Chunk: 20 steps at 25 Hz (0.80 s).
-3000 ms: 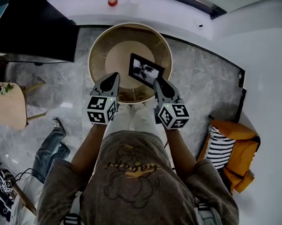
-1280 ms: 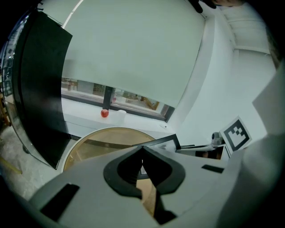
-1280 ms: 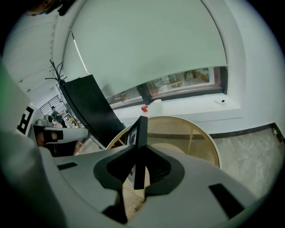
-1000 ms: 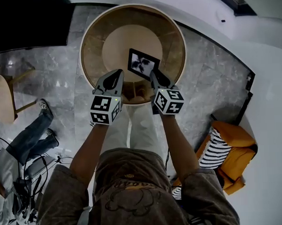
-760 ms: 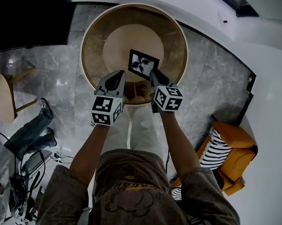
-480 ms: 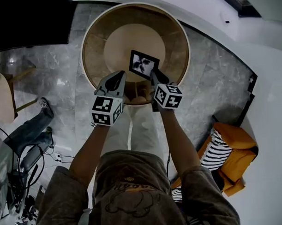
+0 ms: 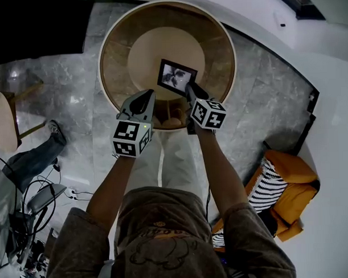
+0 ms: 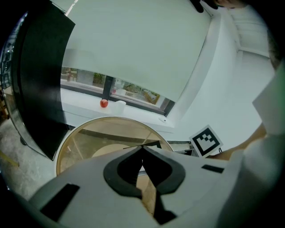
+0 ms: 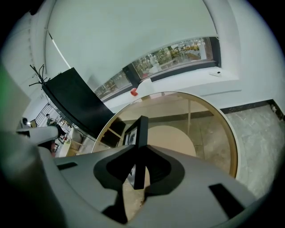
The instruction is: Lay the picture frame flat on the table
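A black picture frame (image 7: 177, 77) with a black-and-white photo hangs over the round glass-topped table (image 7: 106, 64), tilted with its face up. My right gripper (image 7: 190, 91) is shut on the frame's near right edge. In the right gripper view the picture frame (image 9: 140, 133) shows edge-on, pinched between the jaws of the right gripper (image 9: 139, 153), with the table (image 9: 209, 133) below. My left gripper (image 7: 144, 98) hovers over the table's near rim, left of the frame, shut on nothing. In the left gripper view the left gripper (image 8: 142, 148) has its jaw tips touching.
A large black panel (image 7: 33, 26) stands at the far left of the table. A small red object (image 8: 103, 103) sits on the windowsill behind. An orange seat with a striped cushion (image 7: 278, 183) is on the right, another person's legs (image 7: 32, 160) and cables on the left.
The person has stepped closer to the table. My right gripper has carried the frame a little farther over the table and turned slightly. The left gripper has hardly moved.
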Motion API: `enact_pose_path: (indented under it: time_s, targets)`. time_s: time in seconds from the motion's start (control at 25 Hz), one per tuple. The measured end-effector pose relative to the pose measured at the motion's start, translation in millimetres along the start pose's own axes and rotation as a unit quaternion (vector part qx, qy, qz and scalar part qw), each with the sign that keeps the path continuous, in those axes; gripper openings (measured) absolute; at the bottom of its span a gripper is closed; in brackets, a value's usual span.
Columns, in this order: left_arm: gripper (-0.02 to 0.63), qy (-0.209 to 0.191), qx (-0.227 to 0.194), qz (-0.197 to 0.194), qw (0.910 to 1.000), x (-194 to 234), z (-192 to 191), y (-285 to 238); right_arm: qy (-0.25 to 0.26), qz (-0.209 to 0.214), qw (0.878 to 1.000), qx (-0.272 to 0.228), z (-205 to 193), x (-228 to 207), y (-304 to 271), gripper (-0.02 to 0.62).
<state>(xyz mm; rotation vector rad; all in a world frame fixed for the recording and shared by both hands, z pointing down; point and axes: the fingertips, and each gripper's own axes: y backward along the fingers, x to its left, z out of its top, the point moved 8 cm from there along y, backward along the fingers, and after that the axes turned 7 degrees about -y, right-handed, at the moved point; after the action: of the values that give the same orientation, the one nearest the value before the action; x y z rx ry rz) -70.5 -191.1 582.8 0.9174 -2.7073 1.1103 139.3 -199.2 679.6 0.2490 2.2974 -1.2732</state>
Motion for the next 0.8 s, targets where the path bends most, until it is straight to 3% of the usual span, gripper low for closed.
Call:
enact_pose_path:
  time_s: [0.8]
  targets:
    - [0.018,0.004,0.009,-0.003,0.9999,6.9,-10.8,-9.5,0.005,-0.018,1.000,0.010,-3.0,-9.9,-20.0,0.089]
